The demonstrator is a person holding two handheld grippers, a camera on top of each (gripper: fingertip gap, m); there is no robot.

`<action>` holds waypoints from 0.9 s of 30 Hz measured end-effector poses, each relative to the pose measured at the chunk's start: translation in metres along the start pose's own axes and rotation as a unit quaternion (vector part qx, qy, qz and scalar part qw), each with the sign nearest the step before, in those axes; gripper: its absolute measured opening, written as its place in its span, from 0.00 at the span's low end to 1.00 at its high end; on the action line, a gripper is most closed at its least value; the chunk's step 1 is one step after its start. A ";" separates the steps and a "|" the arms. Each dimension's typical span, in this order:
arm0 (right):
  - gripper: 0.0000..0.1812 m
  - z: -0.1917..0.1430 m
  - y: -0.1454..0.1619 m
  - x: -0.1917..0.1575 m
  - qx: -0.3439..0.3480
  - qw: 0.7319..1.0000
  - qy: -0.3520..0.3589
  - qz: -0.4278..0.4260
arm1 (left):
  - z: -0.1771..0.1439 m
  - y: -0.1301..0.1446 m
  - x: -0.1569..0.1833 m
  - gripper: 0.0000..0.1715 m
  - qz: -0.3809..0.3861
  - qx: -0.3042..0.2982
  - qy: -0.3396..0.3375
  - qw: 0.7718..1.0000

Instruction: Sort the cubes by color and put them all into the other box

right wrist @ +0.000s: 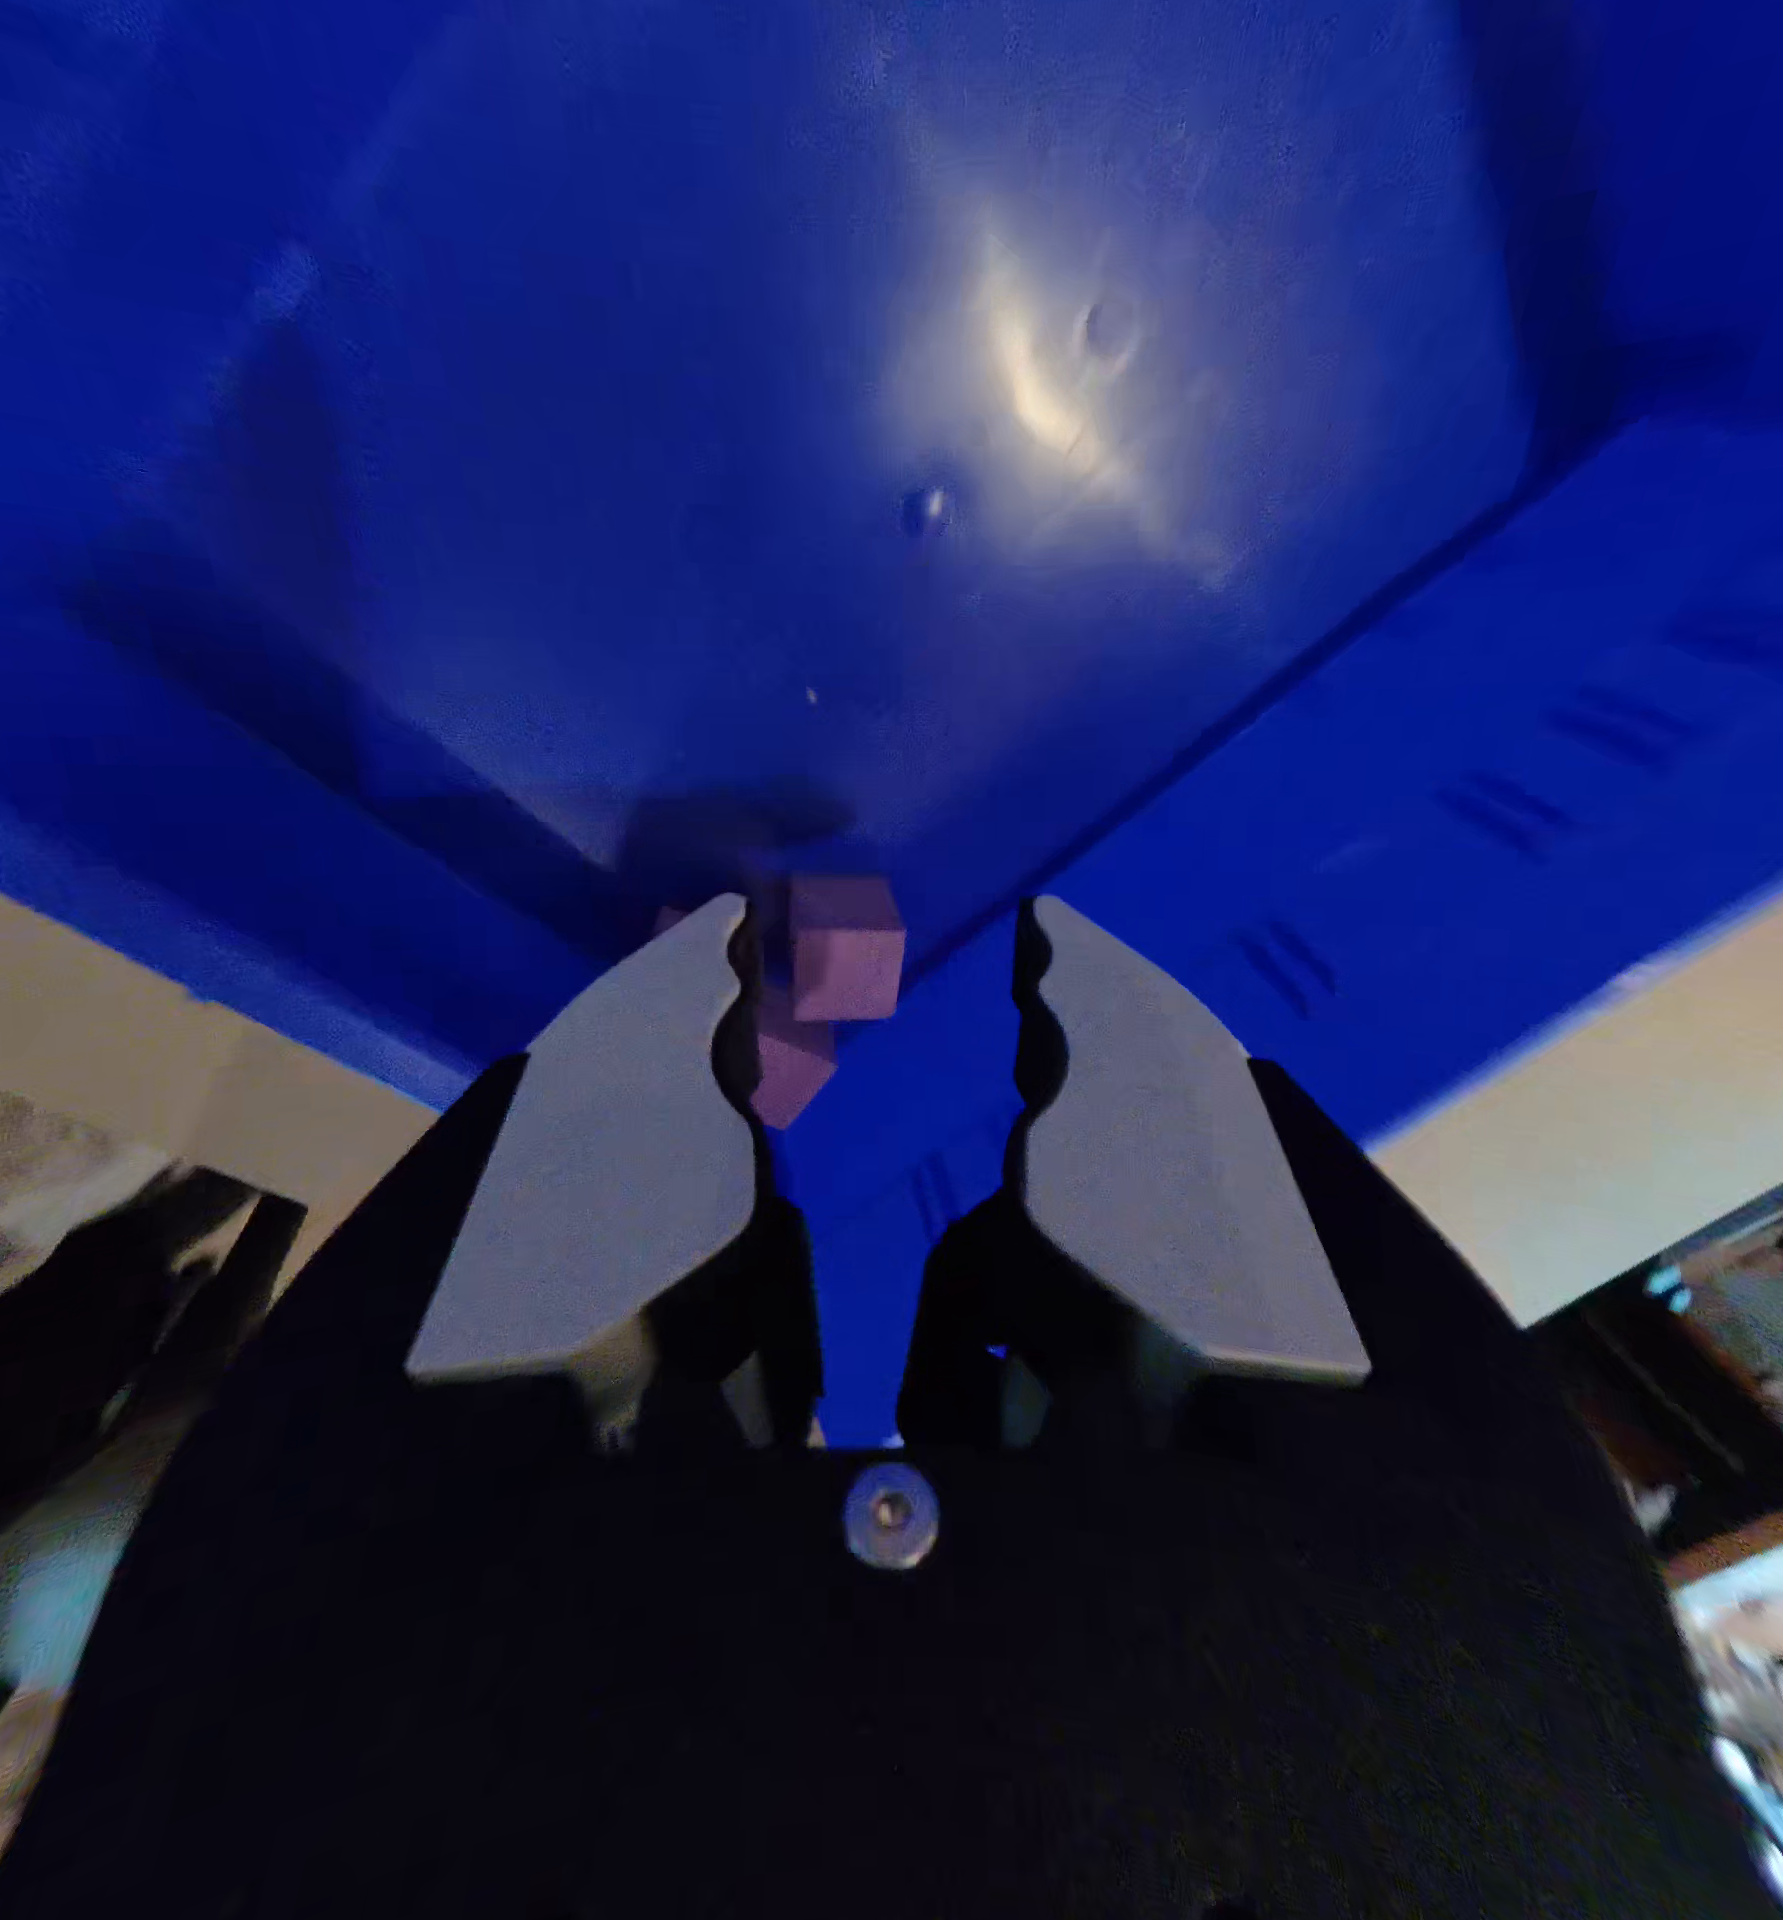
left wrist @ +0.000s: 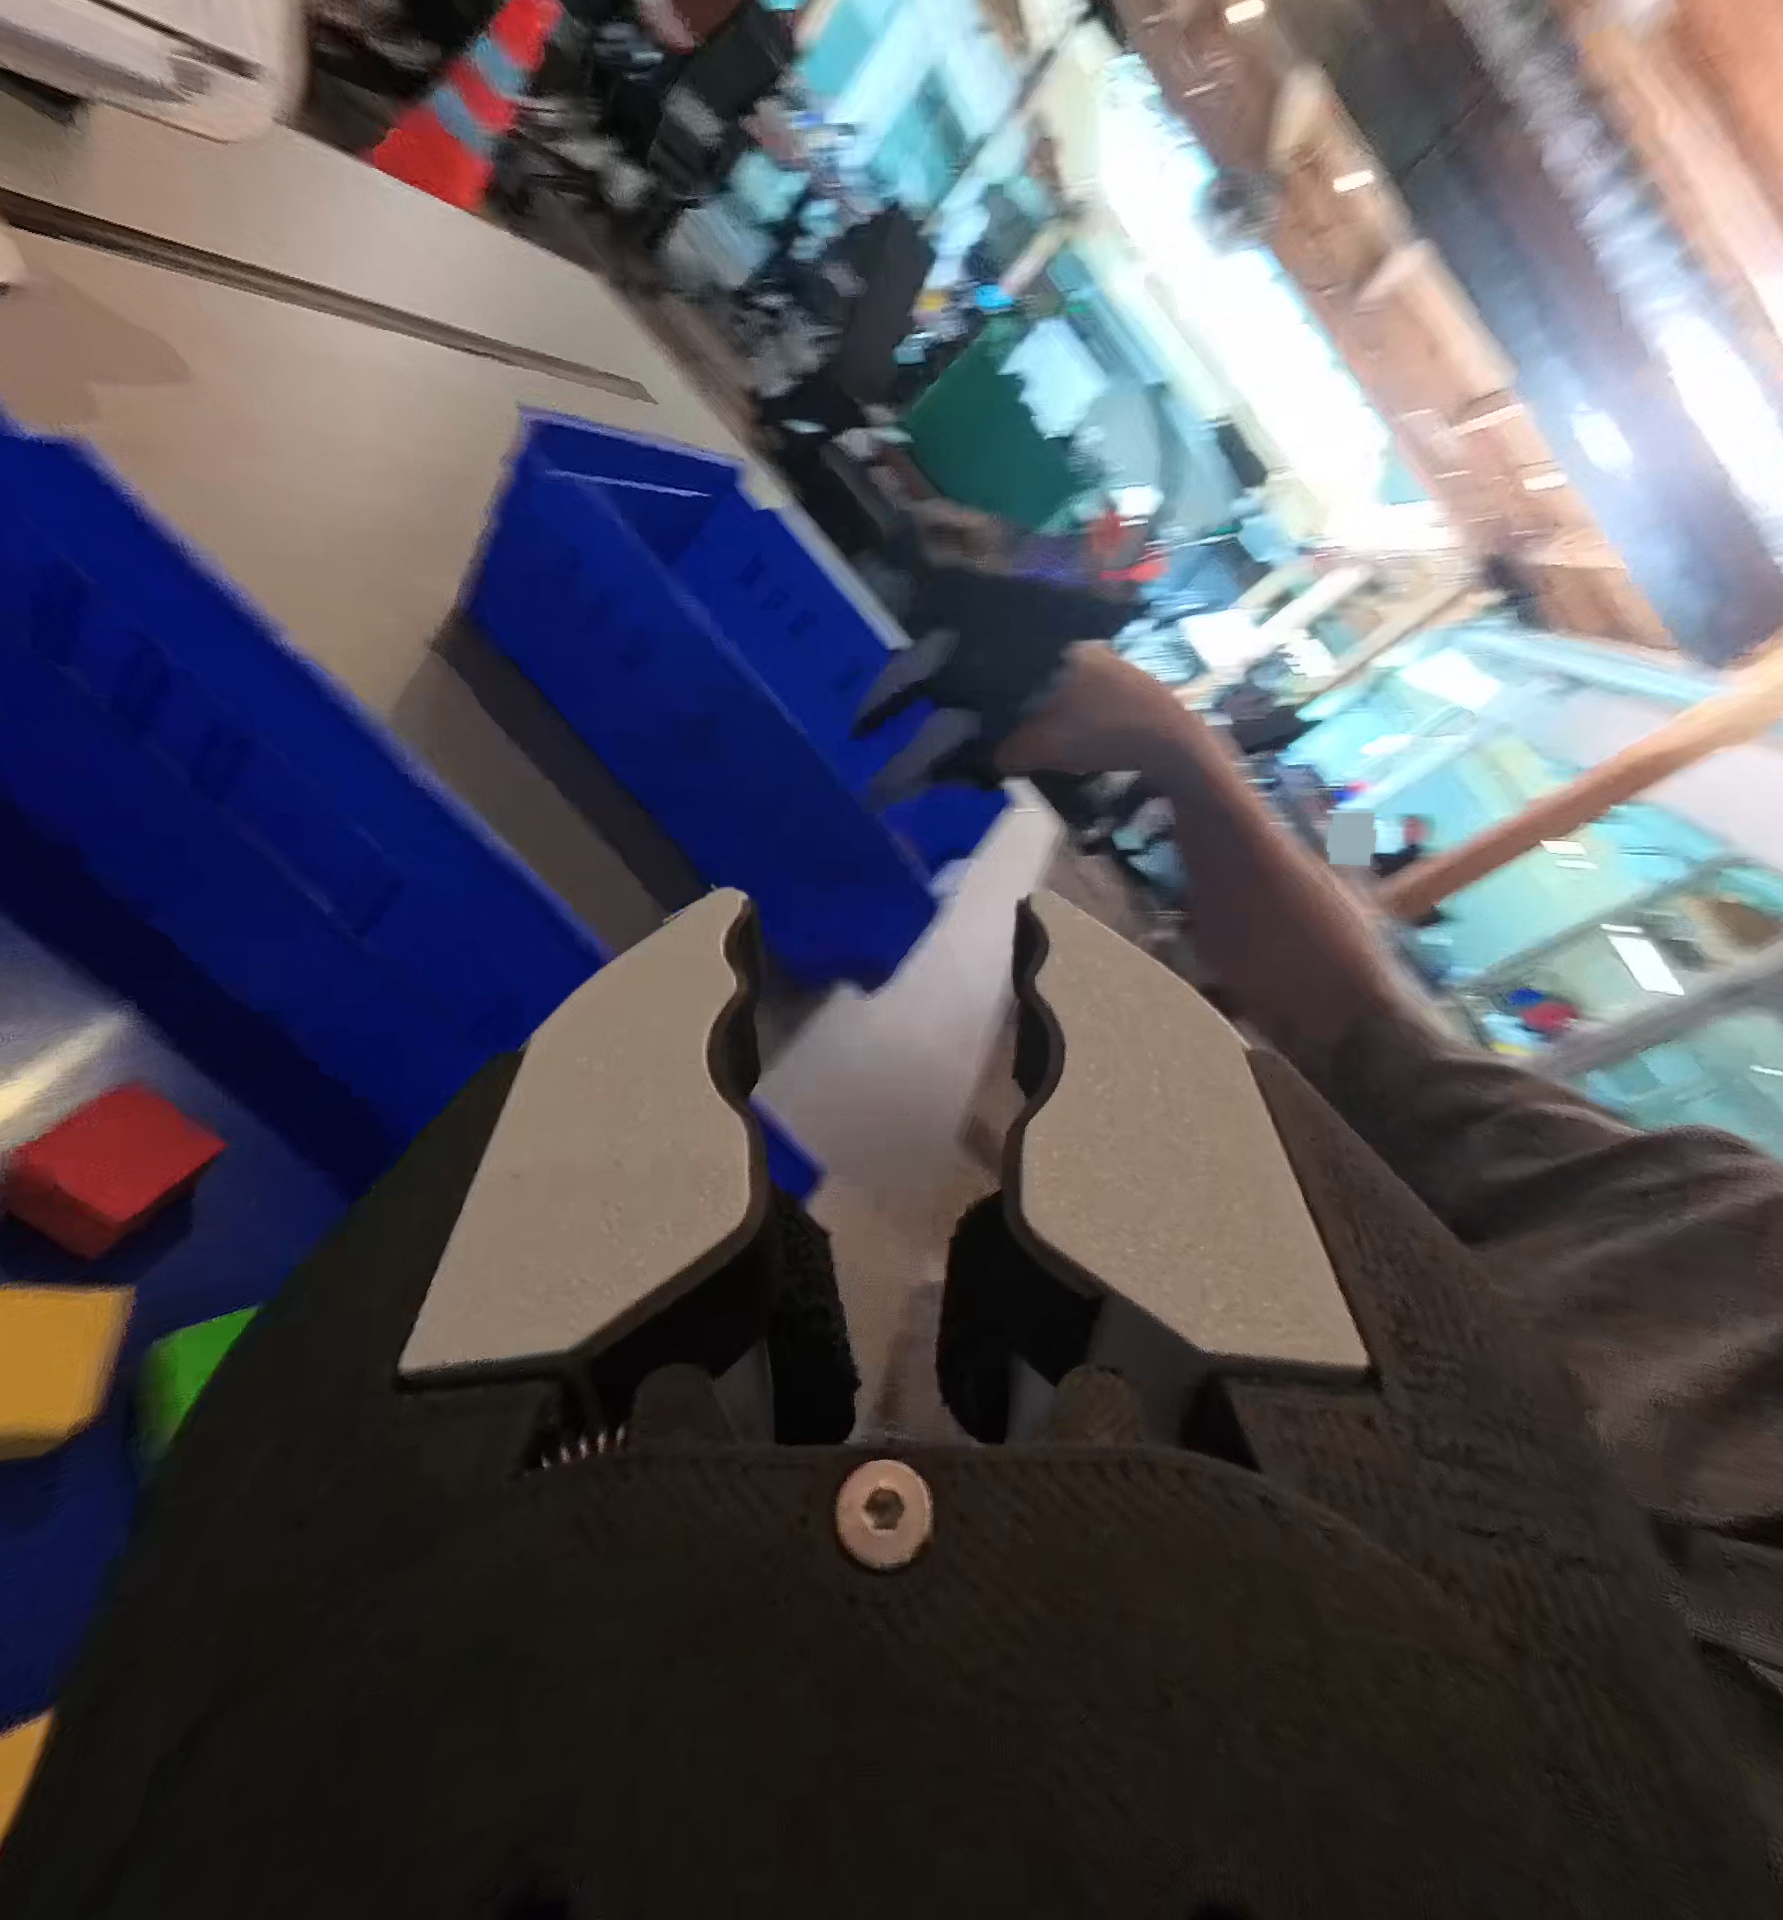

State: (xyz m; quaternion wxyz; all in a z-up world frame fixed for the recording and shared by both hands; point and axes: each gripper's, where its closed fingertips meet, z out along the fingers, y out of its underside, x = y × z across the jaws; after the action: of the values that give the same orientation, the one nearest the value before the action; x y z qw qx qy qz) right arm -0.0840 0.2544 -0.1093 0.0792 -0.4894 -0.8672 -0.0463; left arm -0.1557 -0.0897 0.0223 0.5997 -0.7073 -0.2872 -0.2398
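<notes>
My left gripper [left wrist: 882,930] is open and empty, held above the pale tabletop [left wrist: 274,416] between blue bins. A large blue bin [left wrist: 191,748] at the left holds a red block [left wrist: 113,1169], yellow blocks [left wrist: 25,1366] and a green block [left wrist: 191,1371]. A smaller blue bin [left wrist: 679,665] lies ahead, and the other gripper [left wrist: 928,717] reaches over its far end on a person's arm [left wrist: 1271,894]. My right gripper [right wrist: 882,925] is open, pointing down into a blue bin [right wrist: 658,416]. Purple blocks [right wrist: 845,961] lie in the bin's corner just beyond its left finger.
A stack of pale cardboard [left wrist: 87,62] sits at the table's far left. Beyond the table edge the room is a blur of desks and shelving [left wrist: 1074,364]. In the right wrist view the pale table [right wrist: 1593,1195] shows on both sides of the bin.
</notes>
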 end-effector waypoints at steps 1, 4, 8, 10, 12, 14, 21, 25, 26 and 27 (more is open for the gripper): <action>0.26 -0.013 -0.009 -0.001 0.042 0.999 0.013 0.001 | -0.003 -0.001 -0.019 0.28 0.020 -0.009 -0.066 0.998; 0.25 -0.051 -0.030 -0.013 0.168 0.985 0.033 0.006 | -0.014 -0.001 -0.070 0.28 0.073 -0.066 -0.238 0.966; 0.23 -0.079 -0.042 -0.029 0.275 0.960 0.040 0.028 | -0.018 -0.005 -0.117 0.28 0.095 -0.166 -0.361 0.912; 0.22 -0.080 -0.043 -0.040 0.302 0.952 0.027 0.029 | -0.017 -0.007 -0.139 0.27 0.098 -0.230 -0.386 0.888; 0.22 -0.076 -0.043 -0.047 0.316 0.948 0.026 0.029 | -0.023 -0.003 -0.162 0.23 0.117 -0.328 -0.412 0.842; 0.22 -0.069 -0.041 -0.053 0.327 0.944 0.015 0.029 | -0.032 -0.002 -0.183 0.23 0.149 -0.405 -0.438 0.789; 0.22 -0.049 -0.035 -0.062 0.338 0.941 -0.008 0.036 | -0.033 0.012 -0.221 0.29 0.118 -0.487 -0.439 0.746; 0.21 -0.047 -0.031 -0.064 0.345 0.938 -0.009 0.034 | -0.033 0.018 -0.232 0.29 0.100 -0.504 -0.444 0.734; 0.21 -0.047 -0.030 -0.065 0.348 0.937 -0.009 0.033 | -0.034 0.019 -0.234 0.29 0.093 -0.509 -0.446 0.731; 0.21 -0.047 -0.029 -0.065 0.350 0.936 -0.008 0.034 | -0.036 0.021 -0.235 0.29 0.085 -0.515 -0.447 0.727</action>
State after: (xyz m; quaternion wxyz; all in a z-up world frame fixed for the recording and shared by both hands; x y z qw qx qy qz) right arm -0.0716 0.1771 -0.0746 0.2399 -0.4600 -0.8122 0.2668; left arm -0.3101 -0.1556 -0.1479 -0.0362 -0.9542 -0.2935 0.0447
